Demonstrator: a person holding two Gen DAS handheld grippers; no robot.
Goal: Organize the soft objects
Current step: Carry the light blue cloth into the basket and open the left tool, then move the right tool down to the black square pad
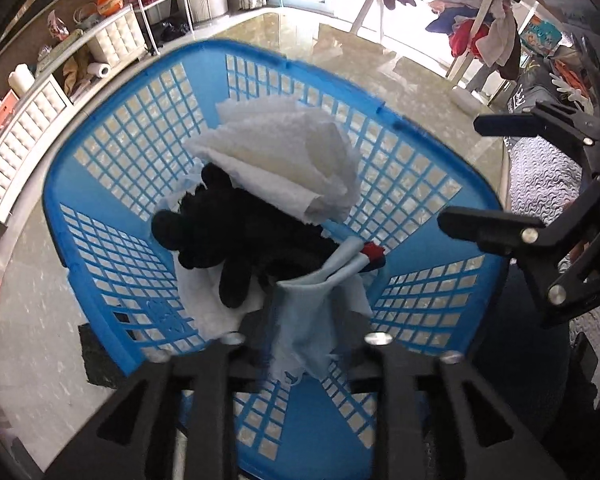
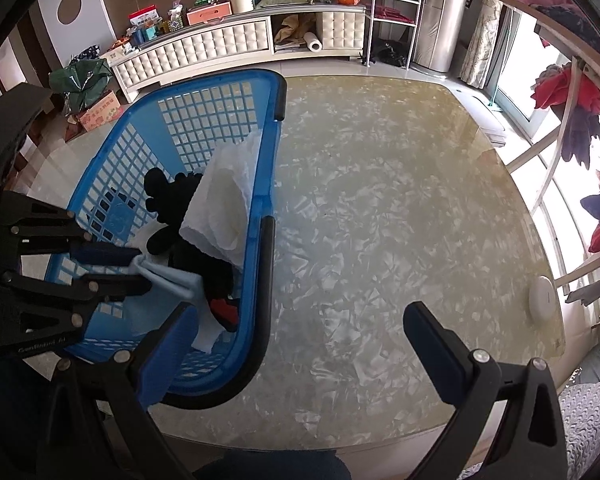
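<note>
Nearest the lens: two black fingers of the left gripper [image 1: 304, 340], clamped on one pale blue cloth [image 1: 312, 312]. Cloth pinched at its lower end, drawn up from inside the basket, frayed edge hanging by the fingers. Tool pointed steeply down over the near wall of the basket.

Counted on the table [image 2: 380, 200]:
- one blue basket [image 1: 112, 184] with lattice walls, standing on the marbled top toward its left side, two black handle grips showing in the right wrist view
- one black plush toy [image 1: 236, 232], lying in the middle of the basket floor
- two white cloths: one folded white cloth [image 1: 288, 160] draped over the plush and leaning on the far wall, one flat white sheet [image 1: 204, 304] under the plush
- one red-tipped piece [image 1: 370, 250], touching the upper end of the blue cloth, too small to name
- one white disc [image 2: 544, 300] near the table's right edge, well apart from the basket

Right gripper [image 2: 300, 312] spread wide, nothing between its blue-padded fingers. Held low just beside the basket's right wall, angled forward over bare tabletop. Seen from the left wrist view at the right edge, level with the basket rim, apart from the blue cloth.
</note>
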